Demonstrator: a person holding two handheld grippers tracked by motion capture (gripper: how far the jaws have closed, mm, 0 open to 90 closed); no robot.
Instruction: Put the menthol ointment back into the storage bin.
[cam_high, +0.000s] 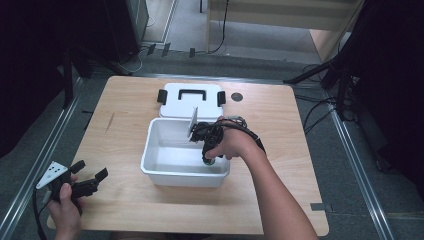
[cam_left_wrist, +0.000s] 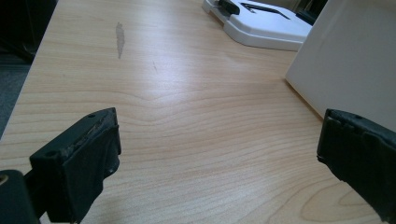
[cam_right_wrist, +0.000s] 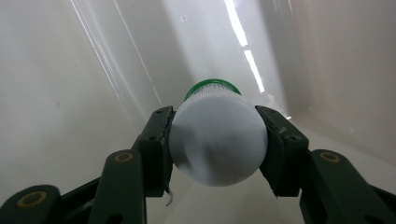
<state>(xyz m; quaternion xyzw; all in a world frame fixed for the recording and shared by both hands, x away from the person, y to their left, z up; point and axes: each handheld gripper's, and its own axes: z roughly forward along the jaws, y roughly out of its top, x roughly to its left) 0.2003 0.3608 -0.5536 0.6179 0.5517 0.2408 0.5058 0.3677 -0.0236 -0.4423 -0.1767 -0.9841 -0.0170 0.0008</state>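
Observation:
My right gripper (cam_right_wrist: 217, 135) is shut on a white bottle with a green ring (cam_right_wrist: 217, 140), both jaws pressing its sides inside the white bin. From above, the right gripper (cam_high: 209, 159) points down into the open white bin (cam_high: 155, 172), near its right wall. A little green of the bottle (cam_high: 208, 161) peeks out below the hand. The bin's white lid (cam_high: 192, 107), with black handle and clips, lies flat just behind it. My left gripper (cam_high: 91, 177) rests open at the table's front left corner; its jaws (cam_left_wrist: 217, 154) stand wide apart over bare wood.
The wooden table (cam_high: 125, 130) has a grey scuff (cam_high: 109, 122) at left and a dark round hole (cam_high: 237, 96) at the back right. In the left gripper view the bin's wall (cam_left_wrist: 350, 65) rises at right and the lid (cam_left_wrist: 261, 23) lies farther off.

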